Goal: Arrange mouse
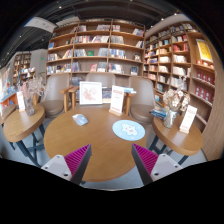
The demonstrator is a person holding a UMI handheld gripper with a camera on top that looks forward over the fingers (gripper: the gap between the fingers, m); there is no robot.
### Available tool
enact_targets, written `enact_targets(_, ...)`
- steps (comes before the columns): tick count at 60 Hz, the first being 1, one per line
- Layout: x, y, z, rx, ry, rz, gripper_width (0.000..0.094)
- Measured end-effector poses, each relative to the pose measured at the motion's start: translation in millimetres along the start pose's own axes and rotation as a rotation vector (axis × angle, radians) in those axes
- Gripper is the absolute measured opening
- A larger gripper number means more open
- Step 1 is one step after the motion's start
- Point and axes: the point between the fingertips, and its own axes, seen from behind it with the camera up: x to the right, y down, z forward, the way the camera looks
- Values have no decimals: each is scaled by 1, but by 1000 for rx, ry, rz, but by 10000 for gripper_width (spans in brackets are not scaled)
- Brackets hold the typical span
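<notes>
A small grey mouse (80, 119) lies on the round wooden table (95, 145), left of centre and beyond my fingers. A round pale blue mouse mat (128, 129) lies to its right, apart from it, nearer the table's far right side. My gripper (111, 160) is above the table's near edge. Its two fingers with magenta pads (76, 158) stand wide apart with nothing between them.
Two white sign cards (91, 93) stand at the table's far edge. Chairs (140, 98) stand behind the table. Another round table (22, 120) is at the left and one with objects (178, 130) is at the right. Bookshelves (100, 50) line the back wall.
</notes>
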Motion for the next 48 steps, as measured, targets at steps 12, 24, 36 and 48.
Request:
enact_targets(12,-48,-10,24,4,-40,-27,853)
enact_targets(24,-113,-7,48,-8,-103,-38,852)
enact_targets(36,-169,-8,86,5,-145,-41,852)
enact_targets(48,-187,-23,153,24,-130,-9,851)
